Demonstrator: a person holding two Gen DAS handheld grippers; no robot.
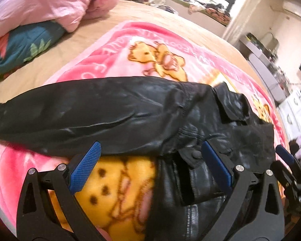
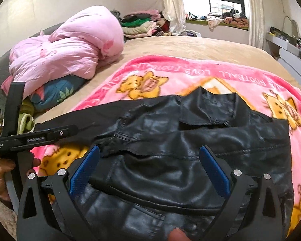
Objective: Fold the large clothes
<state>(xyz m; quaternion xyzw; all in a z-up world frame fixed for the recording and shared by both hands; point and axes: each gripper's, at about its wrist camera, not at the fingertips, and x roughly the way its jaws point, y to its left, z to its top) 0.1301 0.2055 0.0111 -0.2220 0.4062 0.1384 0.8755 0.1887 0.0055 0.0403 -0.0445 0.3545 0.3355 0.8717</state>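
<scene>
A black leather jacket lies on a pink cartoon blanket on the bed. One sleeve stretches out to the left. My left gripper is open and empty above the jacket's left edge, with the blanket below it. My right gripper is open and empty over the jacket's body, with the collar beyond it. In the left wrist view the right gripper shows at the right edge. In the right wrist view the left gripper's body shows at the left, held by a hand.
A bunched pink duvet and a blue leaf-print pillow lie at the bed's far left. Folded clothes are stacked behind the bed by the window. A white dresser stands at the right wall.
</scene>
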